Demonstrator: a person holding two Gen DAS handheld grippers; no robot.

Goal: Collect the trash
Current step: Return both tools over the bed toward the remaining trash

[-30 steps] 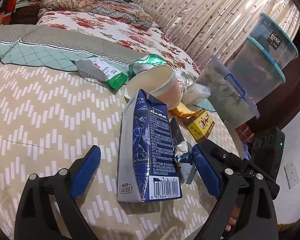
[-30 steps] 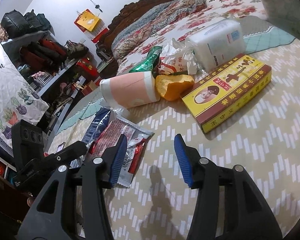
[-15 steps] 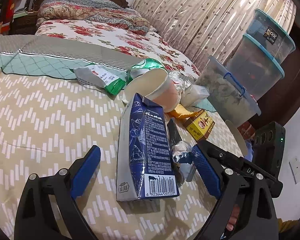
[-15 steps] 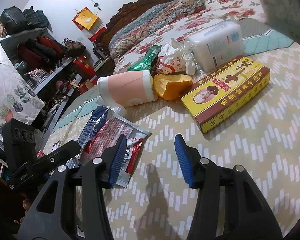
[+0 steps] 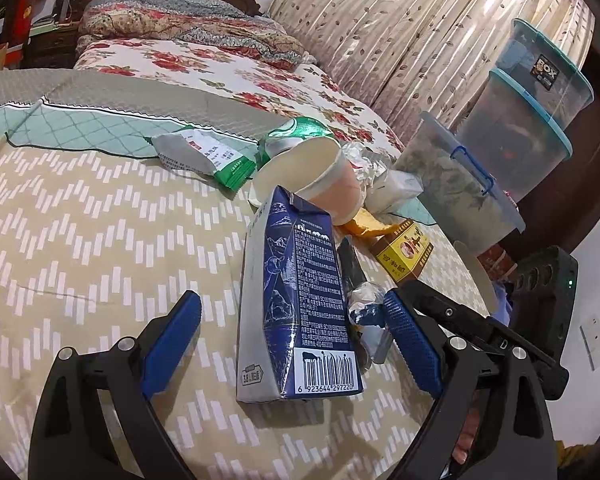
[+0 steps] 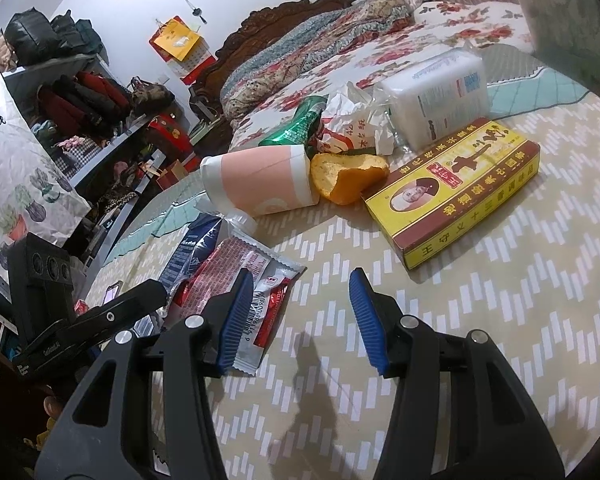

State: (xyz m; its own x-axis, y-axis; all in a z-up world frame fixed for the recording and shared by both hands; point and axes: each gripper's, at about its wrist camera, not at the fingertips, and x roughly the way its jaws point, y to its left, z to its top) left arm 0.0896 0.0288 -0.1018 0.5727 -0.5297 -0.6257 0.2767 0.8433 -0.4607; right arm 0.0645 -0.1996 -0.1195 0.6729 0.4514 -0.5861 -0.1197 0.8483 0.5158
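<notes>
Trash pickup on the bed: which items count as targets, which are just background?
Trash:
blue milk carton
pink paper cup
orange peel
yellow box
red-and-white wrapper
green-and-white wrapper
green can

Background:
stacked storage bins
floral pillows
clothes shelf

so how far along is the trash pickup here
Done: nothing visibly collected; no bin or bag shows. In hand: nothing. The left gripper is open with the blue carton between its fingers, untouched; the right gripper is open and empty. Left: the carton, pink cup, red wrapper, yellow box, orange peel and green-white packet all lie on the bedspread.
</notes>
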